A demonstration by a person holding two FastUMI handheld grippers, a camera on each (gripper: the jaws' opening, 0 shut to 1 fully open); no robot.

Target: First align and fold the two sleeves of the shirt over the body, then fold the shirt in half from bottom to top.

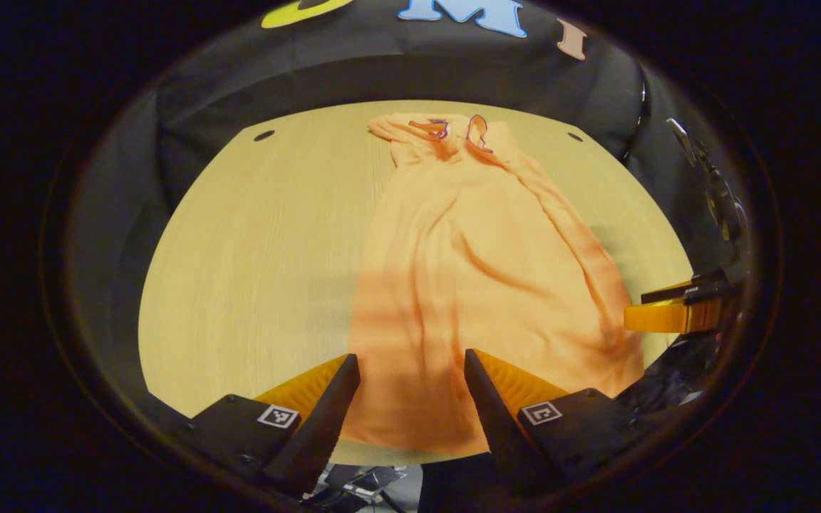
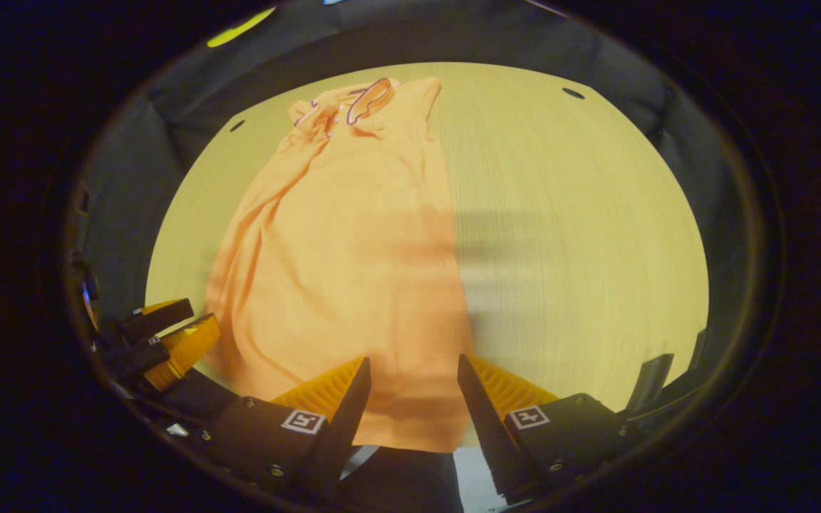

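Wooden table (image 1: 254,235) holds my shirt (image 1: 482,271), sleeves folded in already. Both claws, left claw (image 1: 410,370) and right claw (image 2: 410,370), hang wide near its bottom edge; the bottom-to-top fold is left.

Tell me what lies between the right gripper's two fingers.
In the right gripper view, the shirt's bottom hem lies on the table in the gap of the open right gripper; nothing else is there.

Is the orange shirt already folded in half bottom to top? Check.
No, the orange shirt lies full length on the wooden table, collar far, hem near.
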